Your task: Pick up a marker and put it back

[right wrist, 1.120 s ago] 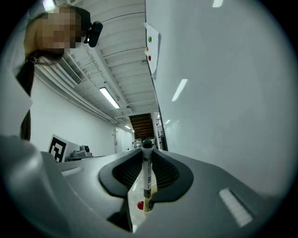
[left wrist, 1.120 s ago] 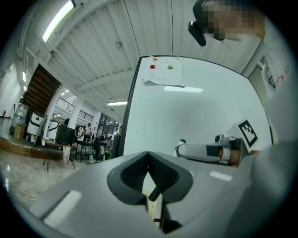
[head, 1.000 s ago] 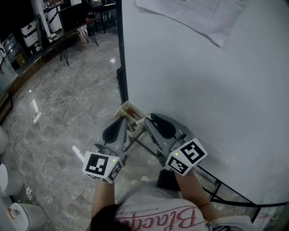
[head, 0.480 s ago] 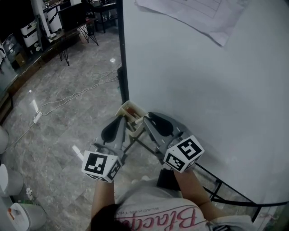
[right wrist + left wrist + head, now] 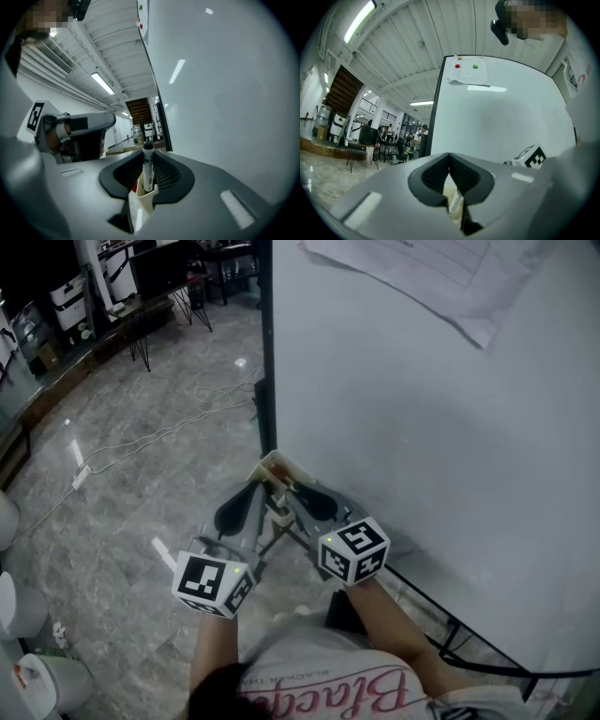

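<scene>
A cream marker holder hangs at the whiteboard's lower left corner. In the right gripper view a white marker with a black cap stands upright in the holder, and my right gripper is shut on it near the cap. A red thing shows low in the holder beside it. My left gripper is shut with nothing held, and the holder peeks out below its pads. In the head view the left gripper and right gripper both point at the holder from below.
The whiteboard fills the right side, with a paper sheet stuck near its top. Its black stand frame runs along the floor. A white cable lies on the grey tiled floor to the left. Desks stand far back.
My right gripper has moved left, from beside the whiteboard's lower edge up to the holder. The left gripper has barely moved.
</scene>
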Motion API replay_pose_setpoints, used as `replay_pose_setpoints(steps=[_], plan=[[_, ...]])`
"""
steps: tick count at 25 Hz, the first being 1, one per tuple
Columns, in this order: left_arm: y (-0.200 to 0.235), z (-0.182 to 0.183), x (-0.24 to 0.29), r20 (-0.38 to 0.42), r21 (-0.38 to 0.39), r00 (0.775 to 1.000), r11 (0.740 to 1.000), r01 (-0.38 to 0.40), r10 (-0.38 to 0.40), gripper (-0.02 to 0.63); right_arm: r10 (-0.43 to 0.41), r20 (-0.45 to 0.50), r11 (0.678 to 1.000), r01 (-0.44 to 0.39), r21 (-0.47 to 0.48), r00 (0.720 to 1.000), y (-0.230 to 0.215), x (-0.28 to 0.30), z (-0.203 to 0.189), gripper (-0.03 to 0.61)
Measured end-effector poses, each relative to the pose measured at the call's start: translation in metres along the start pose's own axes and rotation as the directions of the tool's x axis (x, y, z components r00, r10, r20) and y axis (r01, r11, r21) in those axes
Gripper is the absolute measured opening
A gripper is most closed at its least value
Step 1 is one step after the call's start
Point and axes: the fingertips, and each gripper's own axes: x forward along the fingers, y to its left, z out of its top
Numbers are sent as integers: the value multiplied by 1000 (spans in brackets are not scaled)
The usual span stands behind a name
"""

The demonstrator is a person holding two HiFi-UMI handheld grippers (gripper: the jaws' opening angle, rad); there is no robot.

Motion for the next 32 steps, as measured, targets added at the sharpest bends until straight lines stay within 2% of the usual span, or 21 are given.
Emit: replay_pose_setpoints(steps=[5,9,17,20,27,32], plan=[[3,0,0,-2,20,1000,1000,-10,10,-1,-10,-11,999,11,47,1000,-5,7,-13,71],[5,0,0,0,18,1000,1000,-12,12,-1,-59,-18,997,60,55,998,-17,5,-14,78],[11,0,-1,7,12,1000,1000,-18,18,0,-115,-65,993,112,-44,991,-18,-7,-22,97],[14,1,-2,5,7,1000,1000,-28,27,0,-108,-31,992,105,-68,994,-13,-13,-6,97],[9,6,-1,23,6,1000,1000,-12,12,0,-95,86,973,111,-202,992,7,-35,50,92],[2,8,1,31,4,1000,1000,3,-3,0,-101,141,963,132,-236,985,11,-51,72,48]])
